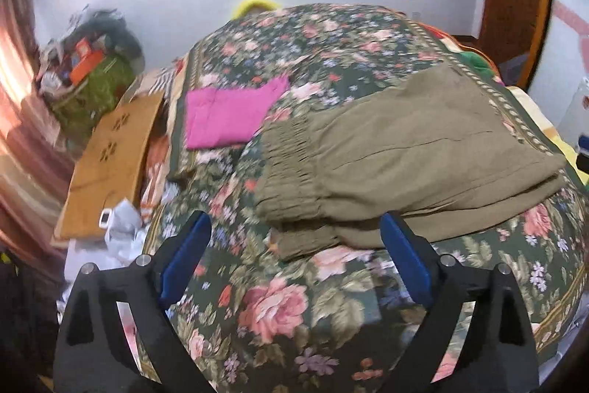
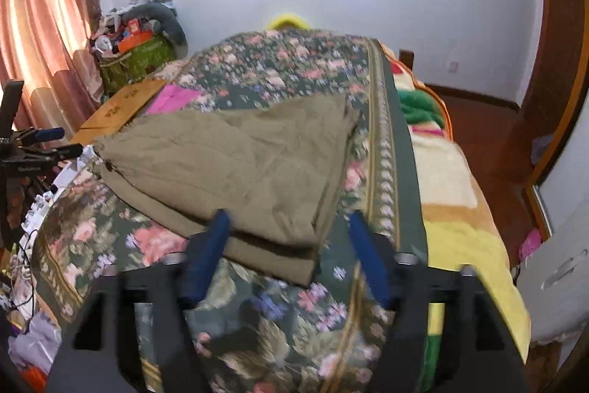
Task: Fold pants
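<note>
Olive-green pants (image 1: 405,153) lie folded in layers on the floral bedspread (image 1: 276,301), elastic waistband toward the left in the left wrist view. My left gripper (image 1: 294,227) is open, its blue-padded fingers spread wide just short of the pants' near edge, nothing between them. In the right wrist view the same pants (image 2: 239,164) lie folded ahead. My right gripper (image 2: 289,220) is open too; the folded near corner of the pants lies between its blue fingertips (image 2: 217,227), and the pads do not press on it.
A folded pink garment (image 1: 228,116) lies on the bedspread beyond the pants. A cardboard box (image 1: 110,164) and a green bag of clutter (image 1: 92,87) stand left of the bed. A yellow blanket (image 2: 471,245) hangs on the bed's right side. A camera stand (image 2: 22,150) is at far left.
</note>
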Available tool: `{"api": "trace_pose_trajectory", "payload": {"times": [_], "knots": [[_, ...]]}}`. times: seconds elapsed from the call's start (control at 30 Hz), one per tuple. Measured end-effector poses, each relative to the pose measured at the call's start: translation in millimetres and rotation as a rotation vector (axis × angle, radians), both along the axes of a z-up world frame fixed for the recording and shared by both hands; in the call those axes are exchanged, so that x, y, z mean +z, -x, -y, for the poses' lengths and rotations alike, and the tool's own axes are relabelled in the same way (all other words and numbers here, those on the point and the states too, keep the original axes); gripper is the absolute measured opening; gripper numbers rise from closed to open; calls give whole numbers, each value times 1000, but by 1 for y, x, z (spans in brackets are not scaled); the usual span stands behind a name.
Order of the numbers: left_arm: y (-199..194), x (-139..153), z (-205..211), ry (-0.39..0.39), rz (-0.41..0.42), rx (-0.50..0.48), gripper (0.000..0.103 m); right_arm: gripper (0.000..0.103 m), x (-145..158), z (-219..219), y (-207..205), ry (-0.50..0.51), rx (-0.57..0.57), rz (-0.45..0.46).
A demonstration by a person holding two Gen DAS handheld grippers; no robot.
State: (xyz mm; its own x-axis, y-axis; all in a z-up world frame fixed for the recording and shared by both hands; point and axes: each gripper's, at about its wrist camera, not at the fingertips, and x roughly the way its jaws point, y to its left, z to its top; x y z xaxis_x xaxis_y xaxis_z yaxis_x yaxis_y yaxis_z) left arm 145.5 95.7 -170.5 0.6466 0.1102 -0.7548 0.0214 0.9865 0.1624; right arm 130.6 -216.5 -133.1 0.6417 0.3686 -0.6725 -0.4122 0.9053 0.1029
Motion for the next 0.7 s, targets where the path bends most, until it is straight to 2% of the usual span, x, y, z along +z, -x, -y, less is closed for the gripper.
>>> {"api": "trace_pose_trajectory", "payload": {"times": [0.1, 0.27, 0.4, 0.5, 0.7], "knots": [[-8, -7, 14, -53, -23, -27, 95, 74, 2, -16, -1, 2, 51, -1], [-22, -31, 43, -154, -83, -116, 95, 74, -2, -44, -7, 13, 137, -7], [-33, -41, 59, -227, -82, -163, 95, 74, -8, -62, -16, 16, 193, -24], [-40, -38, 61, -210, -81, -179, 95, 74, -15, -75, -24, 30, 228, -42], [-57, -13, 47, -61, -64, -168, 95, 73, -22, -113, -25, 62, 354, -54]]}}
